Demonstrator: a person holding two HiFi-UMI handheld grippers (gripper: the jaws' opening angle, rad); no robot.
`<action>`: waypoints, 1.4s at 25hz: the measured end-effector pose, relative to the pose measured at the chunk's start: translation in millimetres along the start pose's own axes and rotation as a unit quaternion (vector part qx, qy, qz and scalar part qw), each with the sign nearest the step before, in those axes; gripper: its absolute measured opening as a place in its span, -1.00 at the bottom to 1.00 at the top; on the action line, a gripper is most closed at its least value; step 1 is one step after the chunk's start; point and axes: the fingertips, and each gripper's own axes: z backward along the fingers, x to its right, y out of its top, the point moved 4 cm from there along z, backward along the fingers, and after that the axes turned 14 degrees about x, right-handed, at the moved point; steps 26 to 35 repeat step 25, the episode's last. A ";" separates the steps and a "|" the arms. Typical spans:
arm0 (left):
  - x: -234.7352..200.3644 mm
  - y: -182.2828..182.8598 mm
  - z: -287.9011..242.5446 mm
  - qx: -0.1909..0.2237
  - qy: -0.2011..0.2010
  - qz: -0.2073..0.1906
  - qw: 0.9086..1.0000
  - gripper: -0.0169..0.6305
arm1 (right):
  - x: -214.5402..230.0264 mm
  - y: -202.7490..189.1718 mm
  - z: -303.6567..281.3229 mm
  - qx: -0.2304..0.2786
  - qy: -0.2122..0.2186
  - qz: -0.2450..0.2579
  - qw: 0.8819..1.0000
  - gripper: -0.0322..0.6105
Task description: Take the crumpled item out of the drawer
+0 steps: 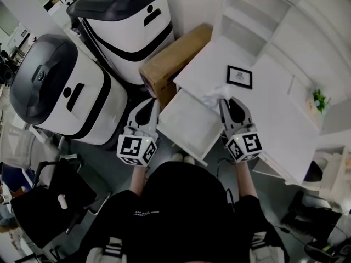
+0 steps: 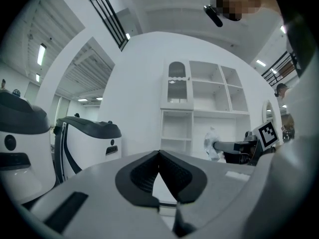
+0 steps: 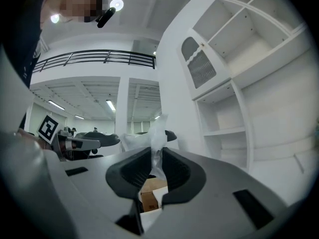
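Note:
A crumpled piece of thin white plastic (image 1: pixel 215 95) is pinched in my right gripper (image 1: pixel 226 103), over the far right corner of the open white drawer (image 1: pixel 189 124). In the right gripper view the plastic (image 3: pixel 157 133) sticks up between the dark pads of that gripper (image 3: pixel 155 154), which is shut on it. My left gripper (image 1: pixel 150 107) hovers just left of the drawer, off the desk. Its jaws (image 2: pixel 159 154) meet at the tips with nothing between them. The left gripper view shows the plastic (image 2: pixel 211 141) held out at the right.
The drawer pulls out of a white desk (image 1: pixel 219 64) bearing a small black picture frame (image 1: pixel 239 76). A cardboard box (image 1: pixel 175 56) leans left of the desk. Two large white-and-black machines (image 1: pixel 66 92) stand at the left. White shelving (image 3: pixel 234 83) rises behind.

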 end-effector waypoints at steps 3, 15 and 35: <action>0.4 1.0 0.2 -0.001 -0.002 -0.005 1.000 -0.95 | 1.2 -0.4 0.5 0.001 -0.004 -0.004 1.000 -0.74; -2.4 2.4 1.5 0.002 -0.002 -0.008 1.000 -0.95 | -2.1 2.6 -3.4 0.006 -0.003 0.006 1.000 -0.74; -6.5 2.0 6.0 0.001 -0.001 -0.007 1.000 -0.95 | -5.7 1.2 -1.7 0.001 -0.007 0.014 1.000 -0.75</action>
